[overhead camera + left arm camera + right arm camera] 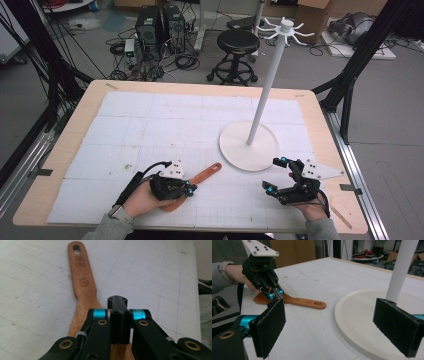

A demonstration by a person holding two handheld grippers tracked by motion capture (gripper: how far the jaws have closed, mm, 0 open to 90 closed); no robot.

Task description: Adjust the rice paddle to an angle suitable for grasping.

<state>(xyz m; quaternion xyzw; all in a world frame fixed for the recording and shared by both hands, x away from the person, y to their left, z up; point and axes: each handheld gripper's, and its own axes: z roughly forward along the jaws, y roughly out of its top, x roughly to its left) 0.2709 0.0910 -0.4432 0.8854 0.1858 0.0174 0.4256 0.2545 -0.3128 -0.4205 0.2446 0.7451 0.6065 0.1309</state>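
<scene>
A: Start at the left. What is the left gripper doing?

B: It sits low over the near part of the tabletop, held in the person's left hand. Its fingers are pressed flat together with nothing between them. They hang right above the wooden spatula, over the spot where the handle widens into the blade.

A: Do the fingers touch it?

B: I cannot tell. In the left gripper view the closed tips cover that part of the wood, and from the right gripper view they look very close to it or on it.

A: How does the spatula lie?

B: Flat on the white gridded mat, blade under the left hand, handle running away and to the right. The handle's end with the hanging hole points at the round white base of the stand and stops just short of its rim.

A: And the stand?

B: Its white pole rises upright from the base, with a ring of hooks on top.

A: Farther right?

B: The right gripper hovers at the near right, beside the base. Its fingers stand wide apart and hold nothing.
</scene>
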